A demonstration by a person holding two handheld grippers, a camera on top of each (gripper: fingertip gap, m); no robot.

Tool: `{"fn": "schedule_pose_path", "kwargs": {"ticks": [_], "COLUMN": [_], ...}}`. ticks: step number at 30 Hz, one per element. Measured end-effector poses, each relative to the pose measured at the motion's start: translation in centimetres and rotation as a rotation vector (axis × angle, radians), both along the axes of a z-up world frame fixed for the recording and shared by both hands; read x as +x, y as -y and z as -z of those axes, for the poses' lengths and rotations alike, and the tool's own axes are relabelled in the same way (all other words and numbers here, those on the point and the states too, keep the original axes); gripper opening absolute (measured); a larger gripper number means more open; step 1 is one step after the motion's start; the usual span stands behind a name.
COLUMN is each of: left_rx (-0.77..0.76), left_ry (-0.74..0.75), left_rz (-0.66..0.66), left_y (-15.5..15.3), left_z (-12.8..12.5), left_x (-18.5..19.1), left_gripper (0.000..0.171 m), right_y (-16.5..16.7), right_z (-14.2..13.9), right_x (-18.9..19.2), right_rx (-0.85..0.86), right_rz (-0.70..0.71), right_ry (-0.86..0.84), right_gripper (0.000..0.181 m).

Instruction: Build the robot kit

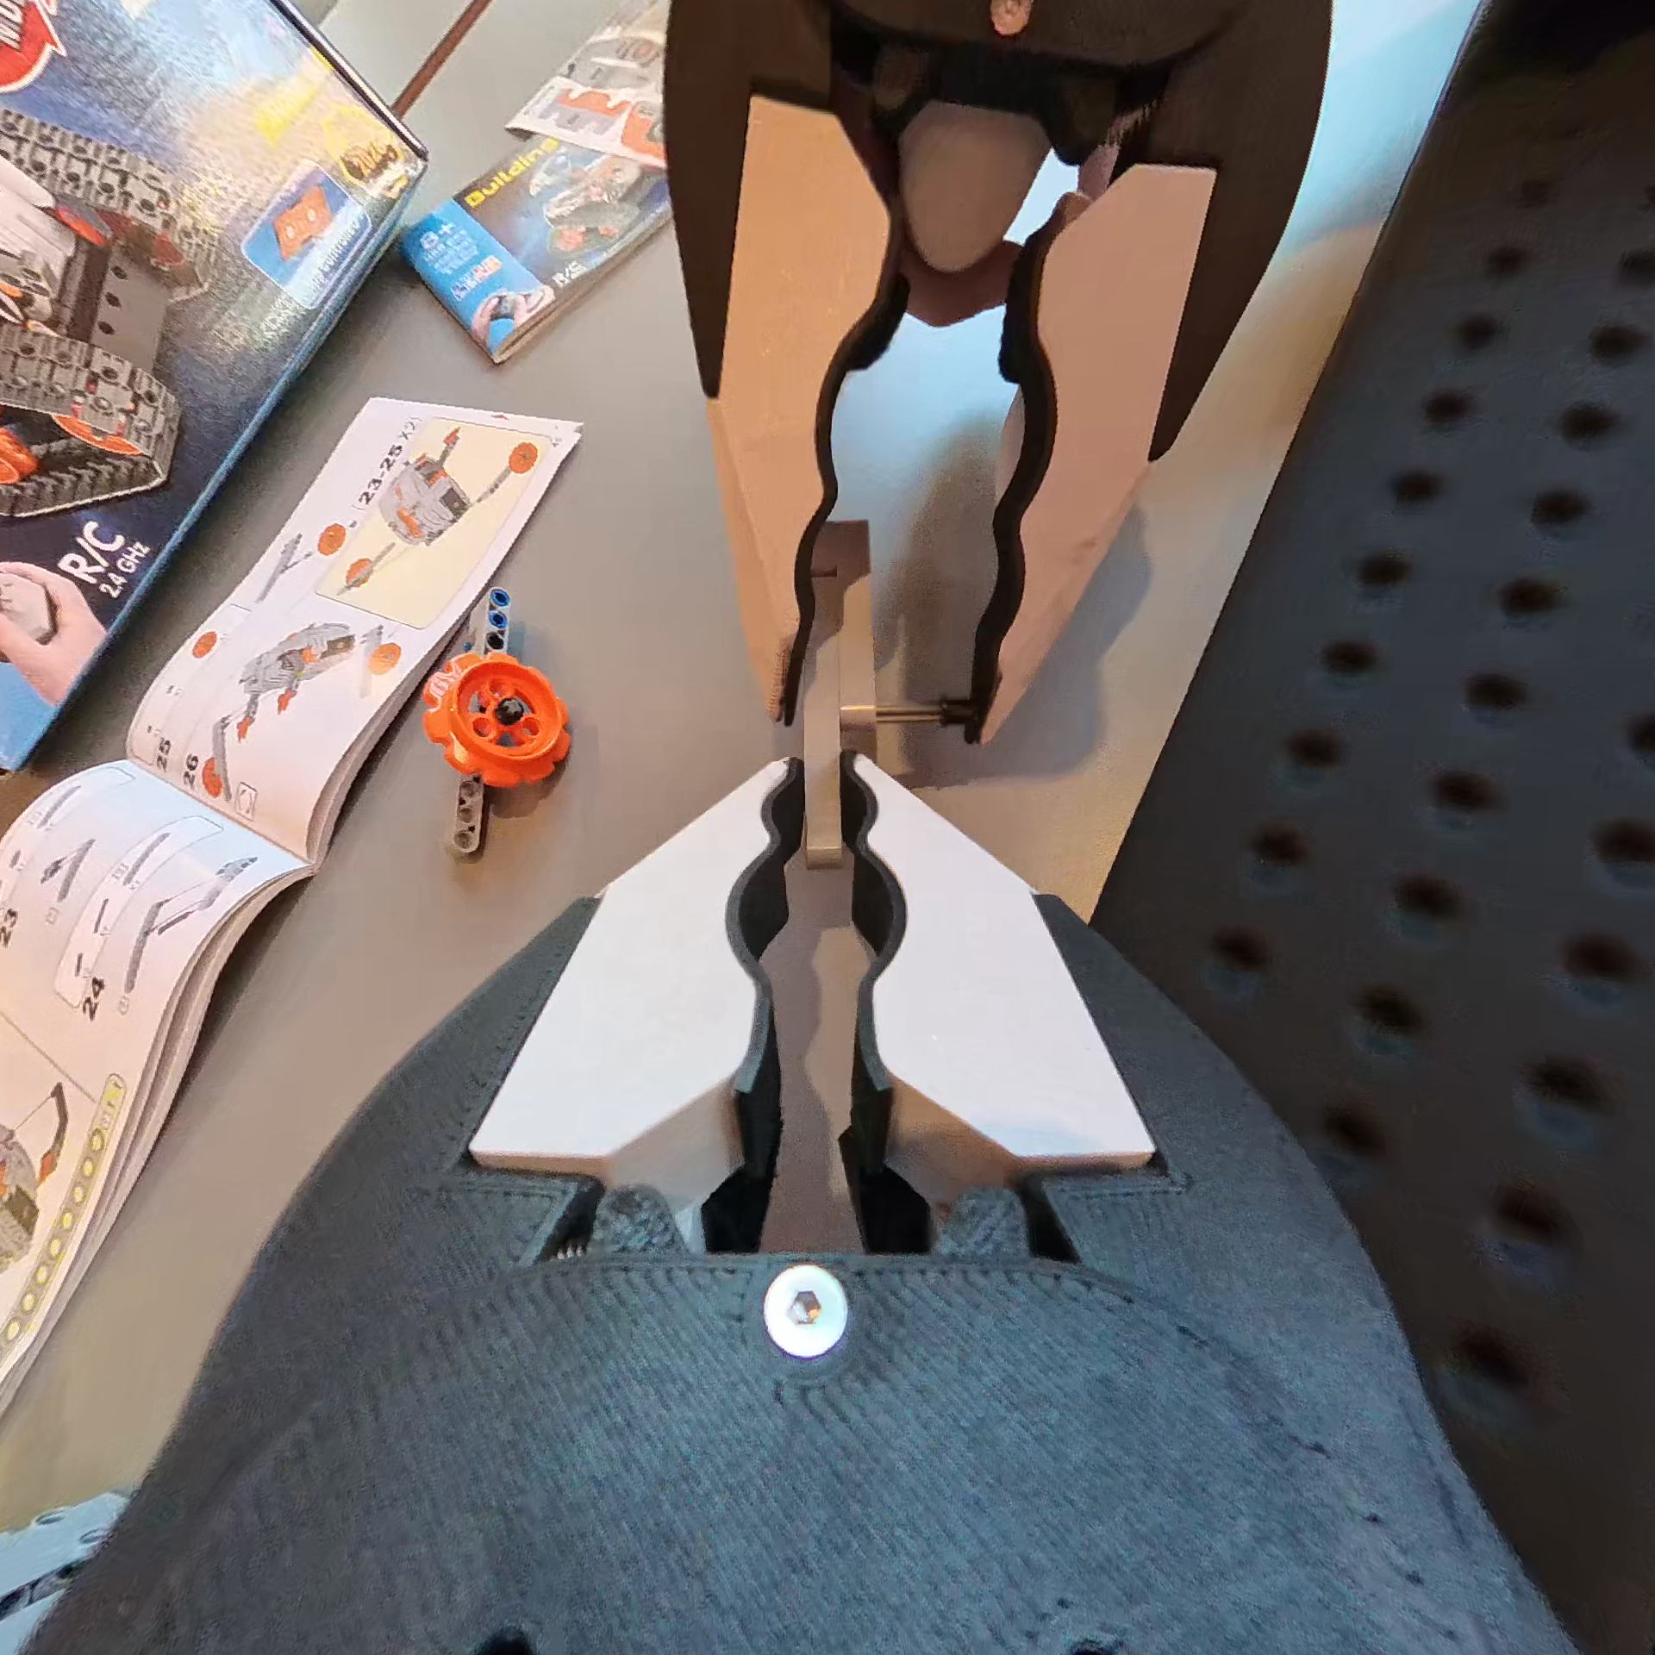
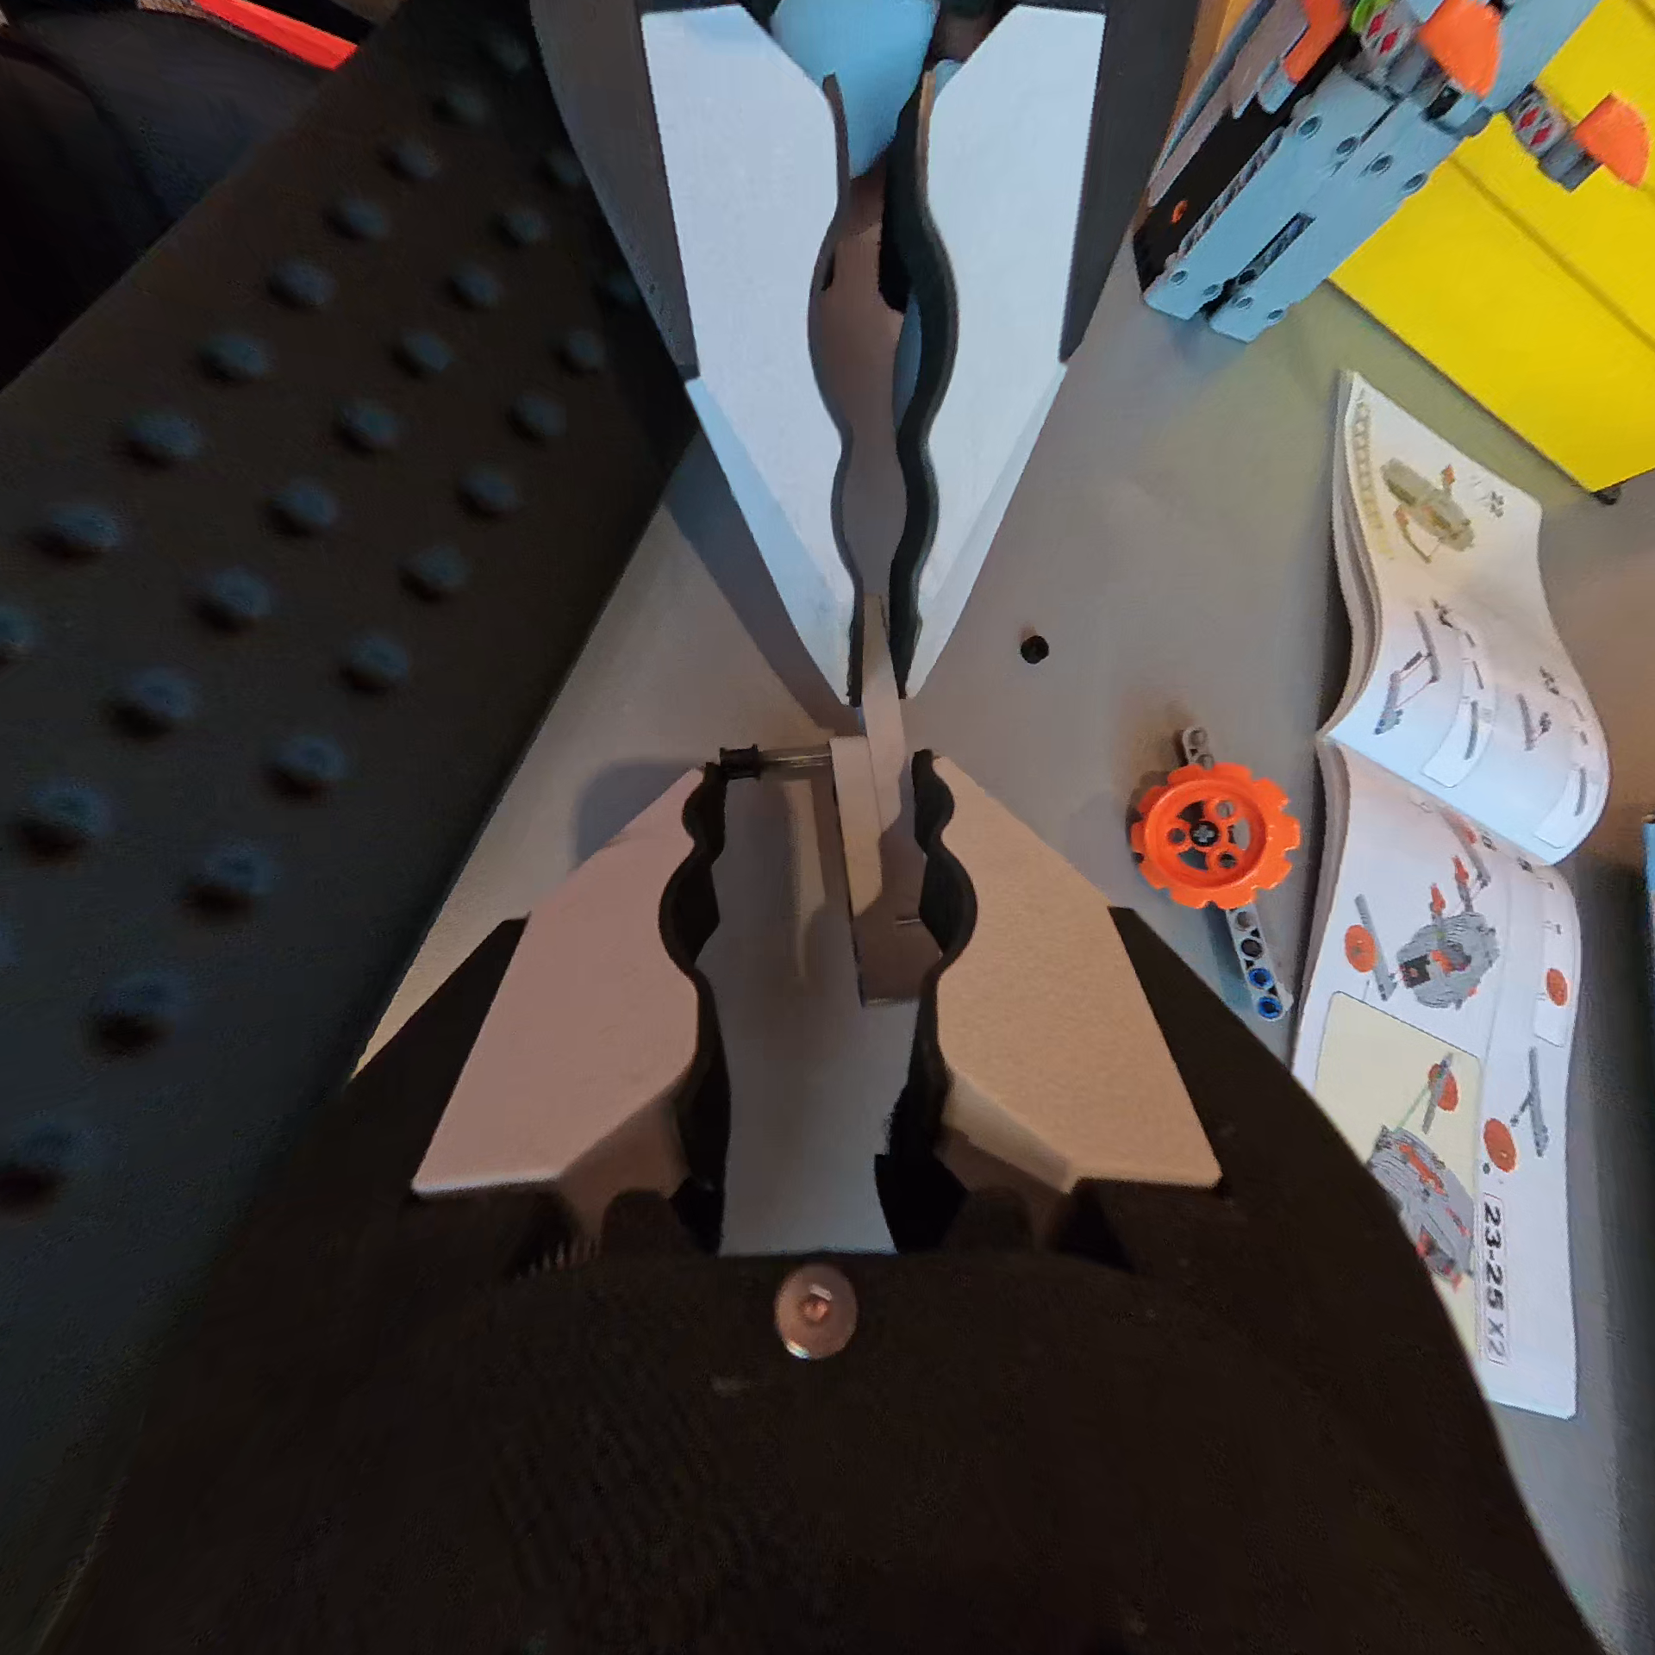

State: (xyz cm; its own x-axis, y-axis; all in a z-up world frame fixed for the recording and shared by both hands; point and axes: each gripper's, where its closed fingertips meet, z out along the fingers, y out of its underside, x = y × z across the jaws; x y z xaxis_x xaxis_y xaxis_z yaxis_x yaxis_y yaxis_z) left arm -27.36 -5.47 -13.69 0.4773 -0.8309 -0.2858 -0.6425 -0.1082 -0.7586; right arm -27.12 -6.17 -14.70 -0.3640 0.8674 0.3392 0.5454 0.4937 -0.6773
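At frame centre the left claw (image 1: 817,766) pinches a curved grey piece (image 1: 828,716), while the right claw (image 2: 819,770), spread wider, spans that piece and its side axle (image 2: 770,759) above the worktop (image 1: 627,537).

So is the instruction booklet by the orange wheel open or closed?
Open. The instruction booklet lies spread flat on the table, facing pages up, beside the orange wheel.

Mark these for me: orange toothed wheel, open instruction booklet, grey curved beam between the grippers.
Orange toothed wheel (image 1: 495,719): left wrist view, on its spoked face beside the hub.
Open instruction booklet (image 2: 1469,707): right wrist view, on the upper white page.
Grey curved beam (image 1: 824,788): left wrist view, mid-length, above the left gripper's fingertips.
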Motion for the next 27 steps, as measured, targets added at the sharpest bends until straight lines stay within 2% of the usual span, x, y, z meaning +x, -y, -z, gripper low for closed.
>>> {"fn": "schedule_pose_path", "kwargs": {"ticks": [10,19,24,27], "left_rx": [0.002,0.057,0.069,0.07], "left_ry": [-0.026,-0.008,0.044,-0.029], "left_rz": [0.009,0.004,0.01,0.019], "left_y": [0.1,0.1,0.4,0.5], "left_z": [0.4,-0.2,-1.1,-0.1], "left_x": [0.0,-0.1,0.1,0.4], "left_gripper": [0.006,0.008,0.041,0.047], "right_y": [0.2,0.0,-0.3,-0.3], "right_z": [0.5,0.4,0.5,0.1], "right_x": [0.1,0.2,0.1,0.0], "right_rx": [-0.041,0.002,0.028,0.023], "right_rz": [-0.001,0.0,0.009,0.012], "right_ry": [0.027,0.033,0.031,0.012], "right_gripper": [0.04,0.039,0.039,0.039]}}
